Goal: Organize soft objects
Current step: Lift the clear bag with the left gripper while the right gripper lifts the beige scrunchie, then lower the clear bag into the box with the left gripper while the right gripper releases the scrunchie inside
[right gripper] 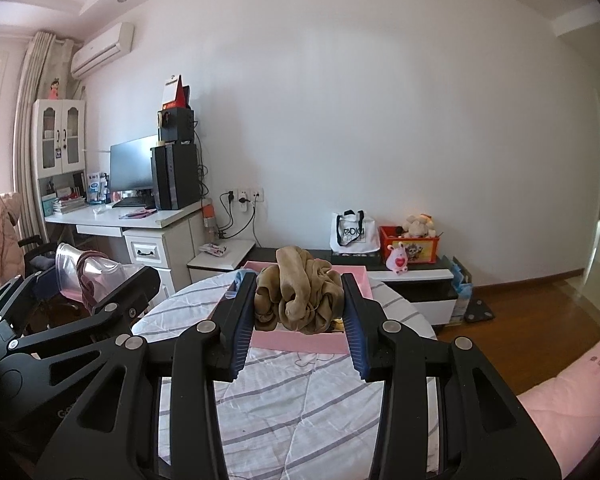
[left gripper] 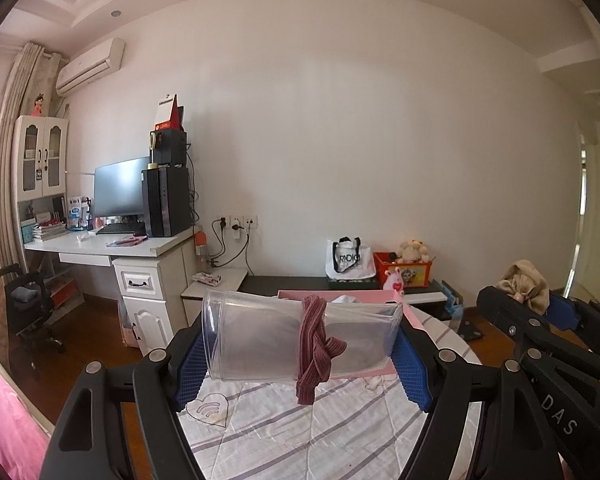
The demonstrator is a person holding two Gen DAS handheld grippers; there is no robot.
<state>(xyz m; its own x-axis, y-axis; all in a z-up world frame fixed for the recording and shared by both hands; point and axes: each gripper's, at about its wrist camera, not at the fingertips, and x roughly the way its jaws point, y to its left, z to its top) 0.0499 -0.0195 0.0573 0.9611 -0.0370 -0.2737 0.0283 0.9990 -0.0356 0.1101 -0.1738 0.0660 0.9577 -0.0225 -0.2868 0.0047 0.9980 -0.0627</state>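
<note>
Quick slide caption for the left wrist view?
Left gripper holds a clear tube ringed by a maroon scrunchie before a pink tray.

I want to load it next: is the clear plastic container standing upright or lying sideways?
Sideways. The clear container lies horizontally between the left gripper fingers, a maroon scrunchie looped around it.

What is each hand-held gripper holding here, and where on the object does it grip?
Left hand-held gripper: a clear plastic cylinder, lying sideways, clamped by its two ends, maroon hair band looped around it. Right hand-held gripper: a tan scrunchie, squeezed at its sides.
</note>
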